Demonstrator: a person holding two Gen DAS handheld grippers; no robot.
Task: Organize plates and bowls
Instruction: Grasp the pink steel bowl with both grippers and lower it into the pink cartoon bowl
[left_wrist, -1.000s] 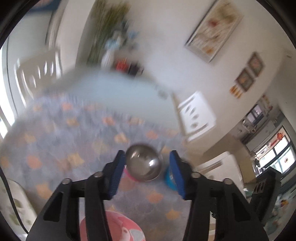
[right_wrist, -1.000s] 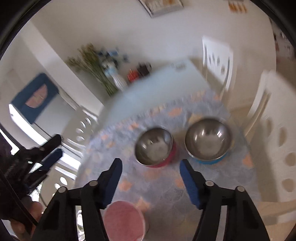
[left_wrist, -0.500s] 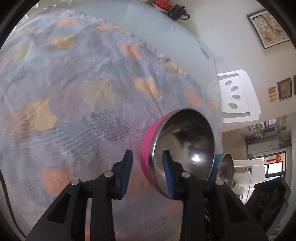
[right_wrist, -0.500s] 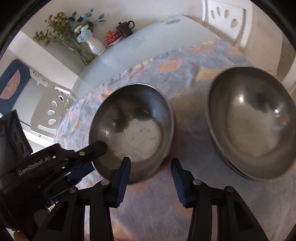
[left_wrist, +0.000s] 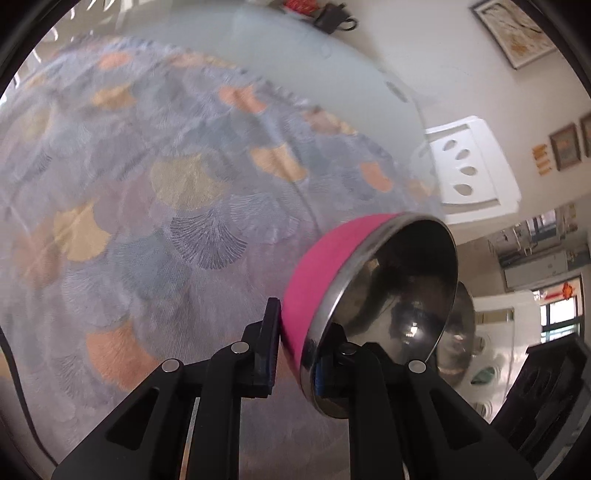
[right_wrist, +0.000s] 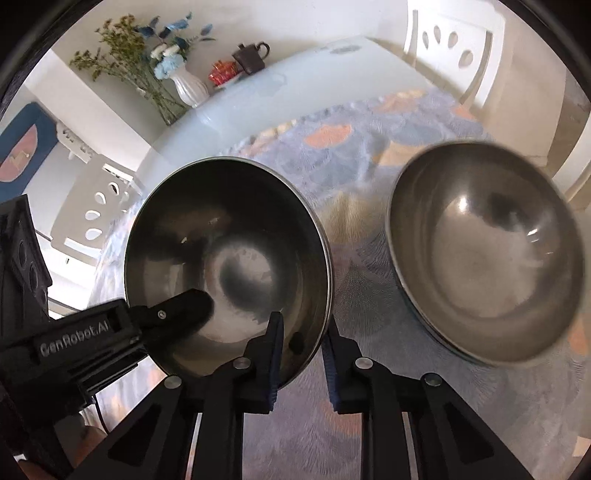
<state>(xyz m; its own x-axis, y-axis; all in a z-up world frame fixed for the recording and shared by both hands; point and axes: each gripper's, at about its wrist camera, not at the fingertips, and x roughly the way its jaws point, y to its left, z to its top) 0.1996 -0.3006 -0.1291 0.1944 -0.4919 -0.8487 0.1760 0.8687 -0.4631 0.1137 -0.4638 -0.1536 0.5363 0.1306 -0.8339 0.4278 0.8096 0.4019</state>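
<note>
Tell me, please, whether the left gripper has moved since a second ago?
Yes. The left gripper has dropped toward the patterned tablecloth and closed on the pink bowl rim.

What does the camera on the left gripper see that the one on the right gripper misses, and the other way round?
Only the left wrist view shows the pink outside of the steel bowl and a framed picture on the wall.

Only the right wrist view shows the flower vase, the dark teapot, and the second steel bowl whole, from above.

Both show the pink bowl, gripped at its rim by the left gripper and straddled by the right gripper, the patterned tablecloth and a white chair.
</note>
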